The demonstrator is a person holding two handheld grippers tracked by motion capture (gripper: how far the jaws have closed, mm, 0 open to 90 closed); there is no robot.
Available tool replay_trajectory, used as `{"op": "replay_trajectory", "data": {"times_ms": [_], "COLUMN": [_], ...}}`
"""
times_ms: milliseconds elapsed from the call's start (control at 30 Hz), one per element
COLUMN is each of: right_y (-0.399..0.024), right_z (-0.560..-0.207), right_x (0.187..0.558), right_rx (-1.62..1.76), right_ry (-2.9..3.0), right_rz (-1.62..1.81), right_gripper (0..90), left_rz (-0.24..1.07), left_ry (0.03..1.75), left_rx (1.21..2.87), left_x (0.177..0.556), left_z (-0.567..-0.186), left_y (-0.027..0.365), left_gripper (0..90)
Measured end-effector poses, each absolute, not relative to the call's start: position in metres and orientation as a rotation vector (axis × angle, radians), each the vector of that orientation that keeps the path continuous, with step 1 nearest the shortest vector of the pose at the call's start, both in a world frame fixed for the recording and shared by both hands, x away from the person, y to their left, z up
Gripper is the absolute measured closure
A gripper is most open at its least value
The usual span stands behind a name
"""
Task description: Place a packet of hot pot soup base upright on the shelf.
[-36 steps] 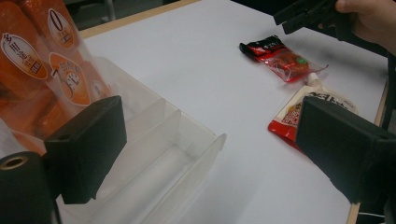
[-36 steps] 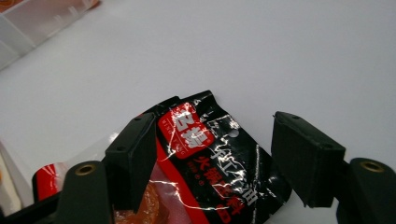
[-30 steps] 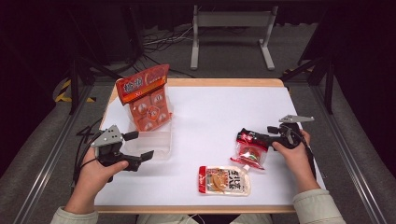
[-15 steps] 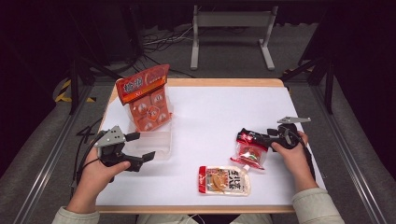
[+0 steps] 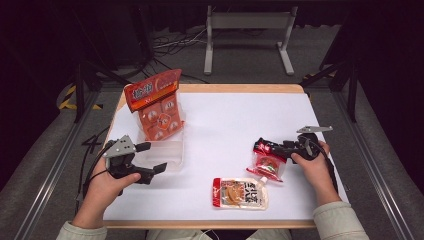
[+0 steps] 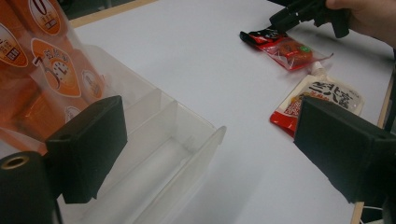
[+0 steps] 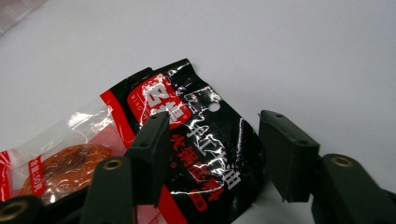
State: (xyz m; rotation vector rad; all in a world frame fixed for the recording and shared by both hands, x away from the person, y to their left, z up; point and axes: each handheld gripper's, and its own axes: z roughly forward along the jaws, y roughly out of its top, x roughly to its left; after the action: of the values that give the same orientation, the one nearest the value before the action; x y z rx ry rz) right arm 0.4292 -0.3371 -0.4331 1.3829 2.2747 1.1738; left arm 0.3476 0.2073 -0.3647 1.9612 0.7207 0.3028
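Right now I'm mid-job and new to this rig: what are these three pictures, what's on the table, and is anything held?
A person holds a two-jaw claw in each hand. One picture looks down from above; the other two ride on each claw. On the white table lie a red-and-black snack packet and a spouted pouch; an orange bag stands in a clear plastic bin. The left claw is open beside the bin, holding nothing. The right claw has just been closing with the packet's black end between its jaws; they don't look clamped yet.
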Motion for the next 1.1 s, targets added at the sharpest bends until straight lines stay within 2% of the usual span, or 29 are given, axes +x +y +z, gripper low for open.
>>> {"op": "replay_trajectory", "data": {"times_ms": [67,367,600,767,900,1100], "right_y": [-0.337,-0.335,-0.333,-0.333,-0.334,-0.335], "right_z": [-0.433,-0.435,-0.435,-0.433,-0.427,-0.416], "right_x": [0.429,0.428,0.426,0.426,0.423,0.419], "right_rx": [1.376,1.356,1.307,1.302,1.306,1.293], "right_ry": [2.298,2.337,2.348,2.357,2.320,2.271], "right_rz": [1.169,1.099,1.020,1.022,1.067,1.121], "right_gripper": [54.2,63.6,89.1,90.0,90.0,90.0], "left_rz": [0.304,0.302,0.299,0.300,0.366,0.325], "left_ry": [0.720,0.722,0.728,0.729,0.677,0.689], "left_rx": [1.960,1.962,1.958,1.956,1.944,1.914], "left_x": [0.348,0.348,0.348,0.348,0.350,0.350], "left_z": [-0.365,-0.365,-0.365,-0.366,-0.367,-0.367], "left_y": [0.207,0.207,0.207,0.207,0.207,0.205], "left_gripper": [10.2,10.2,10.2,10.2,10.3,9.4]}}
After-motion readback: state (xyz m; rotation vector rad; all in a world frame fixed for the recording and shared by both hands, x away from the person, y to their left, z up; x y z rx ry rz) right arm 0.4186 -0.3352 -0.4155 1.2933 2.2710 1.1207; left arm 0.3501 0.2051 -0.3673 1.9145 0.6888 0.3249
